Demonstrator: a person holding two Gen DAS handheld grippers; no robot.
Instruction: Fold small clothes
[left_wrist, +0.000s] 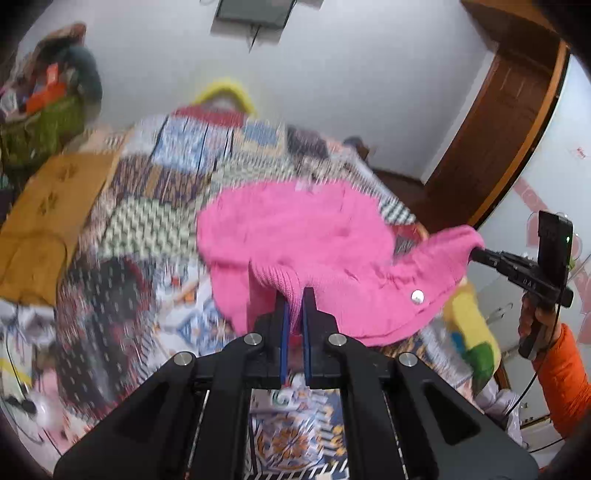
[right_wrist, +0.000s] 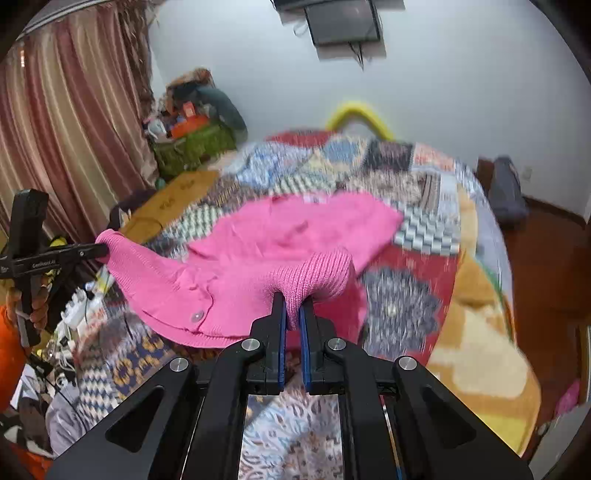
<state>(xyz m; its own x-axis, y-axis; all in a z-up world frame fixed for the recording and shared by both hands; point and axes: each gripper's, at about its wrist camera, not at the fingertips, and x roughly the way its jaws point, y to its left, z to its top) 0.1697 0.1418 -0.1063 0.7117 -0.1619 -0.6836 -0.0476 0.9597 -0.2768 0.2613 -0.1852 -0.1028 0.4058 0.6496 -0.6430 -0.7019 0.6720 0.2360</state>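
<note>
A small pink knit cardigan (left_wrist: 295, 229) with silver snap buttons hangs lifted over the patchwork bed. My left gripper (left_wrist: 294, 295) is shut on its ribbed hem at one corner. My right gripper (right_wrist: 292, 301) is shut on the ribbed hem at the other corner. The cardigan (right_wrist: 280, 240) spans between the two, its far part draping toward the bed. The right gripper also shows in the left wrist view (left_wrist: 476, 254) at the right, pinching the cloth. The left gripper shows in the right wrist view (right_wrist: 103, 251) at the left.
A colourful patchwork quilt (left_wrist: 177, 177) covers the bed. An orange-brown blanket (left_wrist: 48, 221) lies on its left side. A cluttered green basket (right_wrist: 192, 147) stands by the curtain. A wooden door (left_wrist: 509, 110) is at the right. Cables and a power strip (right_wrist: 77, 310) lie at the bed's left.
</note>
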